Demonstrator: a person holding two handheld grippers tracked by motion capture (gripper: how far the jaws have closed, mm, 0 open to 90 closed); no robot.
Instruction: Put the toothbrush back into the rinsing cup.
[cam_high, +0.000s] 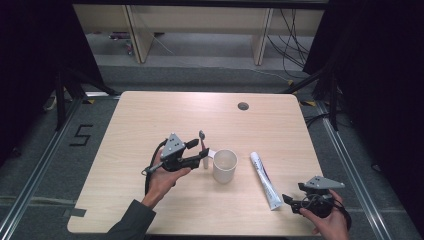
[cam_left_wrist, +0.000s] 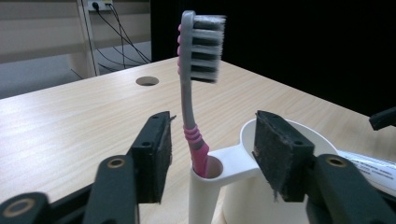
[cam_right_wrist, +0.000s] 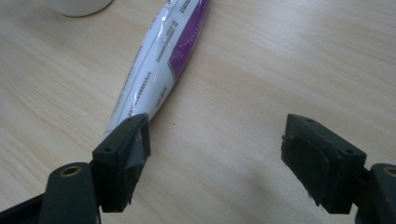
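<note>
Black jaws of the left gripper (cam_left_wrist: 212, 158) stand spread either side of the toothbrush (cam_left_wrist: 195, 93), pads clear of its handle, which rises upright at twelve o'clock from the side holder of the white cup (cam_left_wrist: 280, 196). Over at the table's four o'clock, the right gripper (cam_high: 292, 199) hangs open too, its tips just beside the toothpaste tube (cam_high: 264, 179). That tube's long axis runs toward eleven o'clock in the right gripper view; the high view shows the left hand (cam_high: 162, 181) nearer the brush.
</note>
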